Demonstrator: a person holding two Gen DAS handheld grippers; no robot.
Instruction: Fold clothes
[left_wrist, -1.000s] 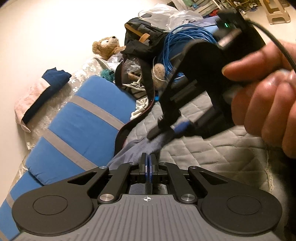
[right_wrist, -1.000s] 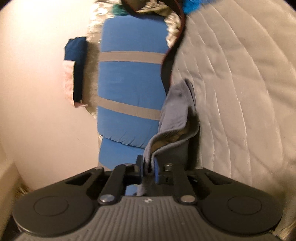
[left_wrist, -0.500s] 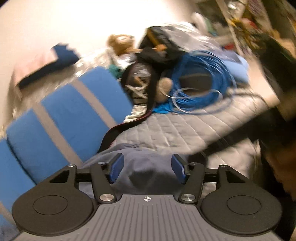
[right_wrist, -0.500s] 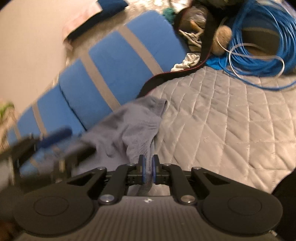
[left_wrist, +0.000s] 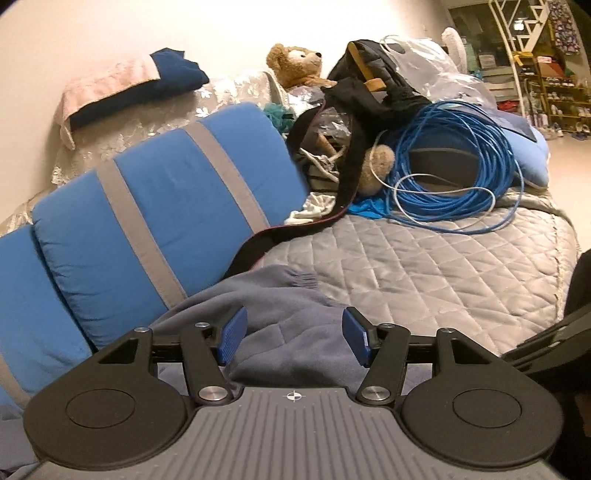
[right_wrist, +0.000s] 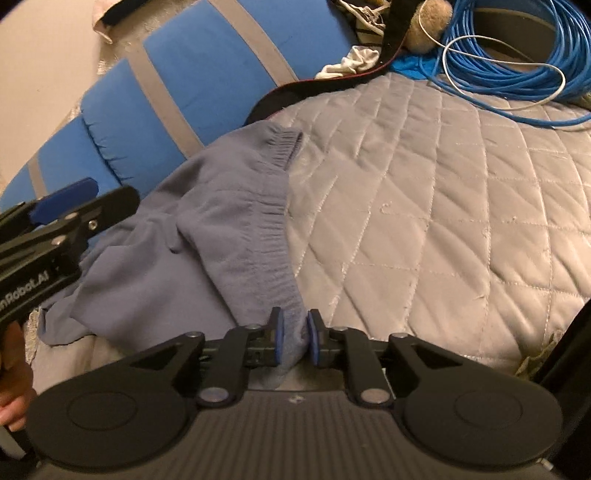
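Left gripper (left_wrist: 291, 334) stands wide open, nothing between the pads, hanging just over the garment. Right gripper (right_wrist: 293, 338) has just been opening; its jaws stand narrowly apart with the ribbed hem between them, and the pads look slack on the cloth, not pressing.

Quilt (right_wrist: 424, 206) fills the right and centre of both views, grey and padded. Blue cushion (left_wrist: 155, 221) with grey stripes runs along the left. Garment (right_wrist: 207, 229), grey-blue knit, lies crumpled at lower centre-left of the right view, one edge against the cushion, the ribbed hem (right_wrist: 275, 236) running down its right side to the right gripper. In the left view it sits bottom centre, under the jaws. Blue cable coil (left_wrist: 454, 173) and a teddy (left_wrist: 295, 64) sit far back, well apart from it.

Judged: light, soft, limp knit, so it will sag and bunch when lifted and will not hold shape. Not slippery or fragile. Best holds are the thicker ribbed hem and the corners, pinched at two spread points to keep an edge straight.
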